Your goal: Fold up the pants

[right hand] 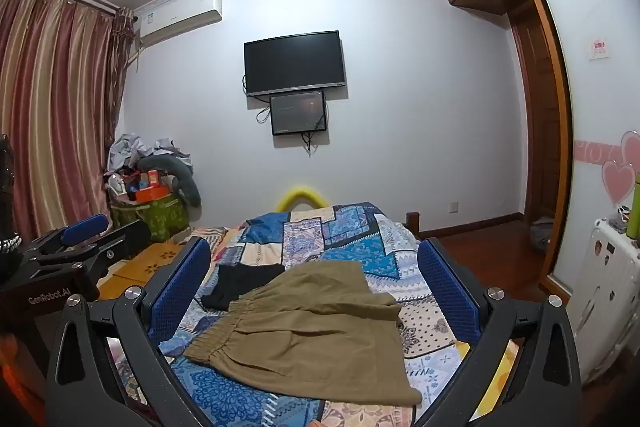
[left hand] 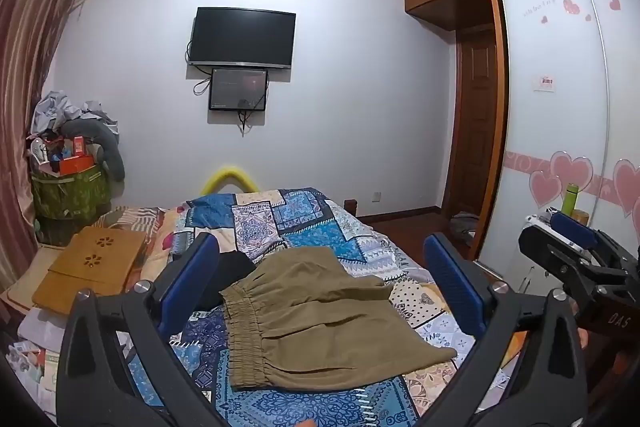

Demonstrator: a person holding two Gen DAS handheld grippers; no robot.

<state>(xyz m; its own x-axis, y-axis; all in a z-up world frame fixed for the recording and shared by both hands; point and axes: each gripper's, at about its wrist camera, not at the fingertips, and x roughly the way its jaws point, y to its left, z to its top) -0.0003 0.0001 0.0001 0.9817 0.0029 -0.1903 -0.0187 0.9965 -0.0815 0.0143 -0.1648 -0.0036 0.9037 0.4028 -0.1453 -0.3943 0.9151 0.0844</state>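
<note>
Olive-brown pants point(left hand: 312, 319) lie folded on a blue patchwork quilt point(left hand: 288, 223), elastic waistband to the left. They also show in the right wrist view point(right hand: 316, 331). My left gripper point(left hand: 320, 275) is open, held above the pants, empty. My right gripper point(right hand: 316, 275) is open too, above the pants, empty. The right gripper shows at the right edge of the left wrist view point(left hand: 576, 247), and the left gripper at the left edge of the right wrist view point(right hand: 80, 239).
A black garment point(left hand: 232, 275) lies partly under the pants' far left corner. A wooden lap tray point(left hand: 92, 267) sits on the bed's left side. A cluttered green basket point(left hand: 68, 187) stands by the curtain. A white cabinet point(right hand: 608, 291) and wardrobe stand to the right.
</note>
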